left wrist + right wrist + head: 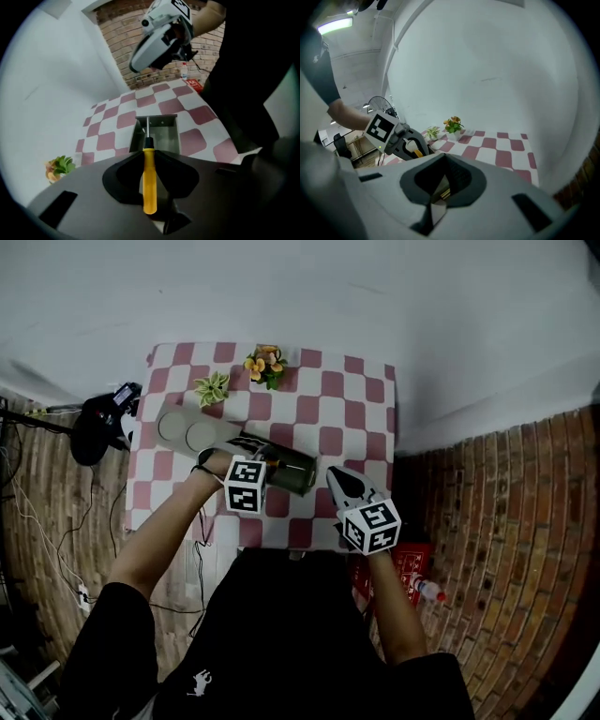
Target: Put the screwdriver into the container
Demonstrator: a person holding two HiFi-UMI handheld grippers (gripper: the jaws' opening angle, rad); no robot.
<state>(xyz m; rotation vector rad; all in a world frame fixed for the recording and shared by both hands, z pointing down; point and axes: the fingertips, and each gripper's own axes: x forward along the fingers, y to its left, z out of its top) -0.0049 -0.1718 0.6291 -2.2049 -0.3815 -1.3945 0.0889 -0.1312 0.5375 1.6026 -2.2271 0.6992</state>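
Note:
A screwdriver (pixel 149 180) with a yellow handle lies between the jaws of my left gripper (pixel 149 154), which is shut on it. Its steel shaft points down into the open dark metal container (pixel 137 138) just below. In the head view the left gripper (pixel 267 467) hangs over the container (pixel 298 474) at the table's front middle. My right gripper (pixel 333 476) is just right of the container with its jaws together and nothing in them. In the right gripper view its jaws (pixel 443 187) meet at the tips, and the yellow handle (pixel 414 149) shows to the left.
The table (pixel 328 399) wears a red and white checked cloth. A pot of orange flowers (pixel 265 365) and a small green plant (pixel 212 387) stand at the back. A grey tray (pixel 192 432) with two round hollows lies left. A red box (pixel 412 568) sits on the brick floor.

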